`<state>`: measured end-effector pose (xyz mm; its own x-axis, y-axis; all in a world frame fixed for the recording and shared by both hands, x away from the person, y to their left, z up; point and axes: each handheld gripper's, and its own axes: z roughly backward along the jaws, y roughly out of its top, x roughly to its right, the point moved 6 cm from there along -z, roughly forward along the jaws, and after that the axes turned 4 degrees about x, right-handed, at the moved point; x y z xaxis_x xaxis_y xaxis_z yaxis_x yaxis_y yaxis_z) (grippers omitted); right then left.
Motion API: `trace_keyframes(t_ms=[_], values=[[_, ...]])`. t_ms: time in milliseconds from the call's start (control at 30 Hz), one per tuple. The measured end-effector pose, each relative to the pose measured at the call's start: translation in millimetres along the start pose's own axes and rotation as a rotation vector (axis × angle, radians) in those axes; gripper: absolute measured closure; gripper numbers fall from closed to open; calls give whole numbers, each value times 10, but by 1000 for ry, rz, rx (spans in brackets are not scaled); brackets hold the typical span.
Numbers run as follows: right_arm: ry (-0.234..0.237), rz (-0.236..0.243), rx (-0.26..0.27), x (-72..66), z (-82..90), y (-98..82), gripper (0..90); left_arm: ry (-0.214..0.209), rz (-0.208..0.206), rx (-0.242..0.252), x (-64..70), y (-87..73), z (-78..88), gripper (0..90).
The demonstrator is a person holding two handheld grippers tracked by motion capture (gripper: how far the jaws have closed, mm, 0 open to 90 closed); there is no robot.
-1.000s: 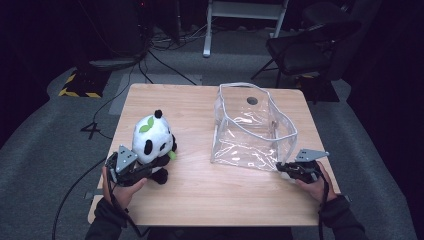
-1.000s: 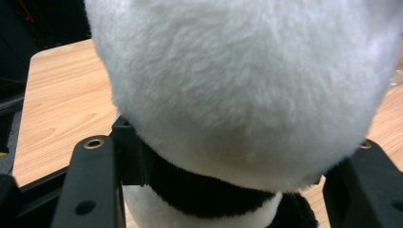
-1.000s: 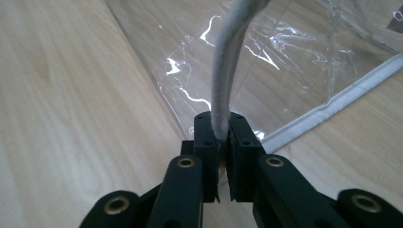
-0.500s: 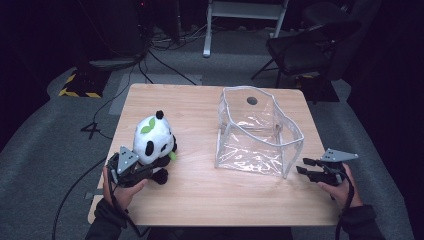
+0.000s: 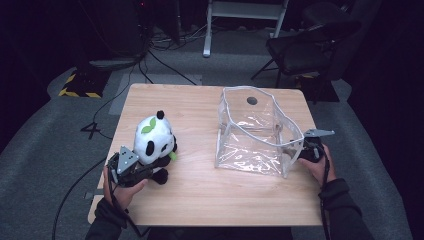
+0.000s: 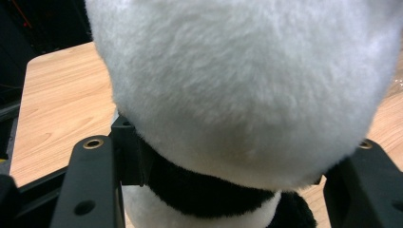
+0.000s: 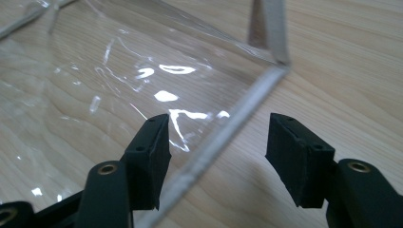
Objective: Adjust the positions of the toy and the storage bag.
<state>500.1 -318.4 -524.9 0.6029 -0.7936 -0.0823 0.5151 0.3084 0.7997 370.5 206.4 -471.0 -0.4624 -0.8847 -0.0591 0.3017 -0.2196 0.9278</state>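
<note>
From above, a wooden table [image 5: 200, 195] carries a toy panda [image 5: 153, 142] at the left and a clear plastic bag [image 5: 255, 132] at the right; a chair [image 5: 305, 47] and cables lie beyond. Along the left gripper [image 6: 228, 190], its jaws clasp the panda's dark neck. Along the right gripper [image 7: 216, 147], the parted jaws straddle the bag's white rim, gripping nothing.

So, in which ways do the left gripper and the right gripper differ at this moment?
The left gripper is shut on the panda toy, its jaws pressing the neck; the right gripper is open, holding nothing. The left gripper sits at the table's near left; the right gripper sits at the right, its jaws straddling the clear bag's white-edged rim. Both are hand-held.
</note>
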Motion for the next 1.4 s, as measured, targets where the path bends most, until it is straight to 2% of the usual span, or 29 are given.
trace_keyframes(t_ms=[100, 167, 267, 333, 400, 433, 500, 533, 567, 600, 800, 900, 967, 1133, 1167, 1300, 1400], values=[[11, 22, 14, -72, -71, 82, 407, 0, -1, 0, 0, 1, -2, 378], [21, 9, 34, -89, -92, 140, 415, 0, 0, 1, 0, 2, -5, 377], [33, 6, 35, -104, -164, 188, 412, 2, -3, 0, 4, 3, -10, 376], [65, -26, 46, -155, -260, 217, 418, 2, -4, 1, 10, 2, -14, 375], [75, -31, 50, -188, -293, 229, 417, 1, -4, 2, 8, 2, -15, 374], [84, -23, 54, -254, -358, 261, 418, 0, -4, 2, 6, 2, -16, 374], [88, -16, 53, -287, -390, 280, 418, -1, -4, 3, 7, 2, -18, 374], [96, -5, 48, -361, -453, 323, 414, -1, -4, 3, 8, 1, -18, 374], [96, -5, 48, -361, -453, 323, 414, -2, -5, 3, 8, 1, -18, 374], [105, 9, 43, -440, -518, 370, 412, -2, -5, 2, 8, 2, -19, 374], [91, 36, 36, -544, -571, 419, 388, -2, -8, 1, 4, 4, -23, 374], [83, 46, 30, -533, -508, 403, 310, -6, -6, 0, 0, 5, -29, 375], [69, 49, 26, -493, -431, 373, 293, -5, -5, 0, -2, 7, -35, 375], [40, 107, -5, -448, -210, 234, 239, -7, -8, 0, -3, 13, -56, 376], [41, 122, -4, -448, -113, 160, 214, -9, -6, 1, -4, 15, -60, 377], [56, 93, 5, -428, 14, 17, 205, -15, -1, 6, -12, 16, -72, 377], [25, 102, -12, -402, 87, -98, 189, -17, 4, 9, -15, 15, -77, 377]])
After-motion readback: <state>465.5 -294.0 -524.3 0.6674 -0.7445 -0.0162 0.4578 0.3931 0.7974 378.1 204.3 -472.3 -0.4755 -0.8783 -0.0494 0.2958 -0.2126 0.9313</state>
